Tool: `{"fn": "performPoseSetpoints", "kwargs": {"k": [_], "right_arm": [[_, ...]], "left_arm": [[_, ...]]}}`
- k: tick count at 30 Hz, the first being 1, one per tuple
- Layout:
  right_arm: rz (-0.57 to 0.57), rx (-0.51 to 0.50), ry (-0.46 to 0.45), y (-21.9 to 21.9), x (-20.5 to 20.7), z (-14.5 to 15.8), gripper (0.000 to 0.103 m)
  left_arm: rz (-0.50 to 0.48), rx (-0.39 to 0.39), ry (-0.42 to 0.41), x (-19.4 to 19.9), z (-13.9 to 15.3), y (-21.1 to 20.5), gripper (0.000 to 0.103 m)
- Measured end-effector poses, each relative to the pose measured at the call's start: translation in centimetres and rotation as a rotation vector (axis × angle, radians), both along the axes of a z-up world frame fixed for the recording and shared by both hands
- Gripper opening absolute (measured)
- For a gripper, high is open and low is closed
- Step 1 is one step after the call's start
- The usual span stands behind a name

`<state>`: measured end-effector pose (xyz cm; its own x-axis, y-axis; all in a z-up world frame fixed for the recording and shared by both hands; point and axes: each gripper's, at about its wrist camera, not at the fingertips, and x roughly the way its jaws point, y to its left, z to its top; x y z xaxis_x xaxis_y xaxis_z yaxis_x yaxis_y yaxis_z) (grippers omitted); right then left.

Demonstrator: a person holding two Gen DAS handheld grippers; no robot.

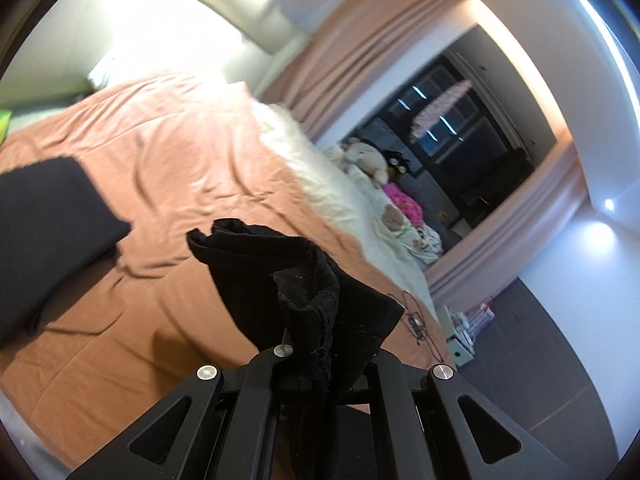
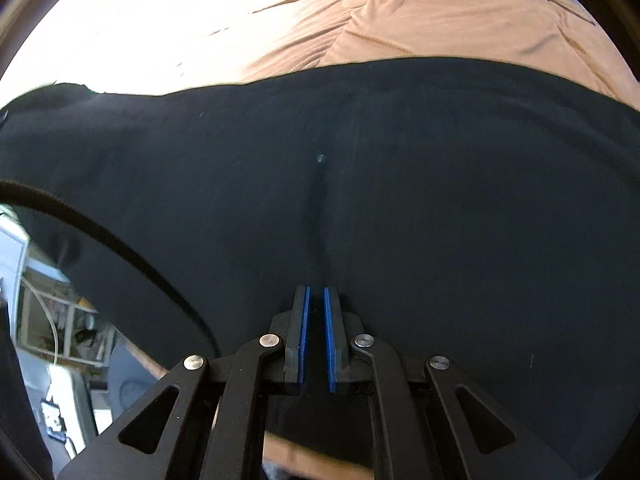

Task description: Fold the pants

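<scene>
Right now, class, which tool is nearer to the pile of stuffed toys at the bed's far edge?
Left. The left tool, clamping bunched black pants, faces the stuffed toys across the bed. The right tool sees only pants and bed.

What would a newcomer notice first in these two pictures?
First, the black pants fill the right wrist view, spread over the orange bedspread. In the left wrist view, the left gripper holds up a bunched black end of them, with stuffed toys by the dark window.

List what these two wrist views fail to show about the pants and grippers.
- Left wrist view: left gripper fingertips hidden by bunched pants.
- Right wrist view: pants run off both side edges.
- Right wrist view: right gripper pinching cloth? Unclear, black on black.
</scene>
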<state>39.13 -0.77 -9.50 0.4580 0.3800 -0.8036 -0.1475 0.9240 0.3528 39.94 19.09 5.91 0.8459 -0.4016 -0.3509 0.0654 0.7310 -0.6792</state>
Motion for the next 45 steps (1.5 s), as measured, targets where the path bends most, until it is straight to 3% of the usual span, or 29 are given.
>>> {"fn": "performPoseSetpoints", "kwargs": {"k": [2,8,10,12,14,22,29,38,45], "right_arm": [[0.031,0.053,0.024,-0.3,-1.0,-0.1,0.003],[-0.001,0.121,-0.029,-3.7,-3.2,1.0,0.008],[-0.033,0.145,-0.053,-5.5,-4.0,1.6,0.020],[-0.072,0.166,-0.091,-7.7,-4.9,2.3,0.054],[-0.103,0.181,-0.127,-9.6,-6.1,2.8,0.067],[-0.222,0.220,-0.234,-16.4,-9.4,4.6,0.073],[-0.323,0.251,-0.280,-19.7,-12.7,4.1,0.074],[-0.449,0.286,-0.324,-24.2,-18.0,3.2,0.074],[-0.525,0.312,-0.319,-27.1,-21.4,2.3,0.074]], "left_arm": [[-0.029,0.018,-0.022,0.3,1.6,-1.5,0.003],[-0.113,0.068,-0.081,1.3,5.7,-6.4,0.003],[-0.143,0.083,-0.096,1.7,6.8,-8.2,0.003],[-0.174,0.098,-0.115,2.0,8.1,-10.3,0.003],[-0.203,0.111,-0.132,2.3,9.3,-12.2,0.003],[-0.311,0.144,-0.187,3.3,13.4,-20.0,0.003],[-0.408,0.161,-0.212,3.7,15.6,-27.2,0.003],[-0.525,0.150,-0.169,5.5,15.8,-37.0,0.003],[-0.621,0.180,-0.098,7.2,13.6,-46.5,0.003]]}}
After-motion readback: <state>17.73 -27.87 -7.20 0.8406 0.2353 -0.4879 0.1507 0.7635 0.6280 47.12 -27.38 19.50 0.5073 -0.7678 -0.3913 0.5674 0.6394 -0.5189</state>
